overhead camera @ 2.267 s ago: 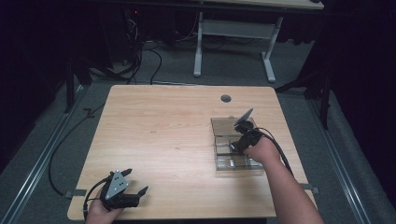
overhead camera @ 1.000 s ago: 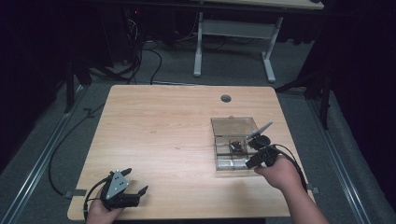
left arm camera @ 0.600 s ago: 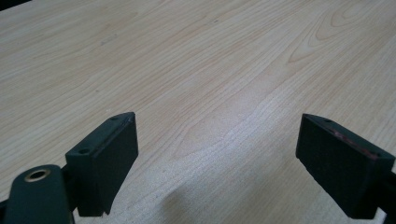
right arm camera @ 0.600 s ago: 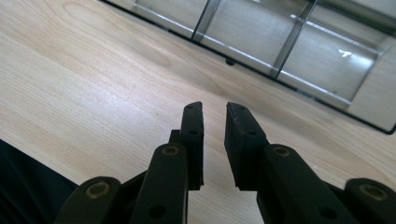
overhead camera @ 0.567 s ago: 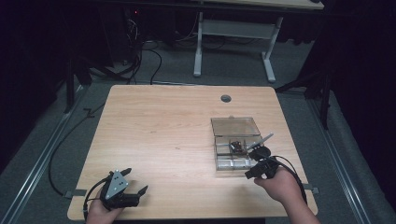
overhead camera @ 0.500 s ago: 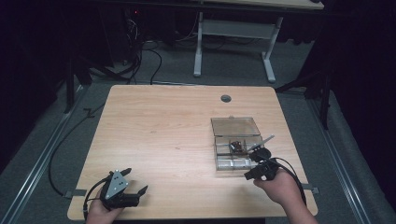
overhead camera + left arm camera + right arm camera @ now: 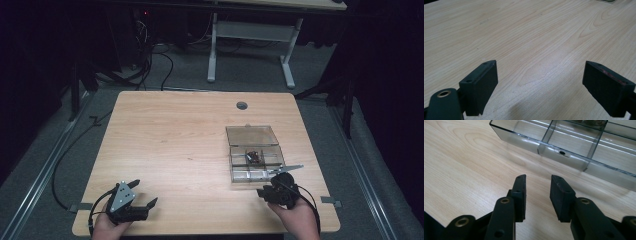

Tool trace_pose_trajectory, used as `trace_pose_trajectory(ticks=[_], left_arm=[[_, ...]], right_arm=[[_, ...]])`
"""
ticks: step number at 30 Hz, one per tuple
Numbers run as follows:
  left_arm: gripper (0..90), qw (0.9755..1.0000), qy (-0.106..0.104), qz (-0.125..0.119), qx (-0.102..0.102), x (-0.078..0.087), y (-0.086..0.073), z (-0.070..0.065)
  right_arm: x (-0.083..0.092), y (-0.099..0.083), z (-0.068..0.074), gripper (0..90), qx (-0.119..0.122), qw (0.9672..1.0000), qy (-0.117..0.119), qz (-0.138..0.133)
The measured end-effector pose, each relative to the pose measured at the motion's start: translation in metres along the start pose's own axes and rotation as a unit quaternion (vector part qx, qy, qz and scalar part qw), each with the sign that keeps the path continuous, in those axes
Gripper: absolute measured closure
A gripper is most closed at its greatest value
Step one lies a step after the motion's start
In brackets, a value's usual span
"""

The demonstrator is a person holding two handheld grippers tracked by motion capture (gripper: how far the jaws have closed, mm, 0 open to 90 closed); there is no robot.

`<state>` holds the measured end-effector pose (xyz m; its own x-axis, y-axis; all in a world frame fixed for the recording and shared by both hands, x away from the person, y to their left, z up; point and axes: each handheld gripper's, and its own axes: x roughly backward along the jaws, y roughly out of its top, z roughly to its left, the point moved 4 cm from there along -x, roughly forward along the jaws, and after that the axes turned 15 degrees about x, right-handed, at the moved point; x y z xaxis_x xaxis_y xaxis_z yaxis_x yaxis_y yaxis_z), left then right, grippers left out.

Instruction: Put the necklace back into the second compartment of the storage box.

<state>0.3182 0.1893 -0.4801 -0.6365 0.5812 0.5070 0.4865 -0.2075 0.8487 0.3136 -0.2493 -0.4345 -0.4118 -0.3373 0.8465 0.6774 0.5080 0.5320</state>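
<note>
1. Pulling back from the clear compartment box (image 7: 254,159), the right gripper (image 7: 265,191) now sits at the table's (image 7: 175,140) near edge, just before the box's front wall.
2. Its jaws have just been opening; they stand partly apart with nothing between them.
3. A small dark item (image 7: 254,157) lies in a middle compartment, likely just dropped off.
4. The left gripper (image 7: 142,194) rests wide open and empty at the near left corner, unmoved.
</note>
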Motion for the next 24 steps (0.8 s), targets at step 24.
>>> trace_pose_trajectory(ticks=[24], left_arm=[[13.6,0.9998,0.010,-0.015,0.010,0.001,0.001,0.002]], right_arm=[[-0.025,-0.041,0.015,58.8,0.029,0.9755,-0.051,-0.212]])
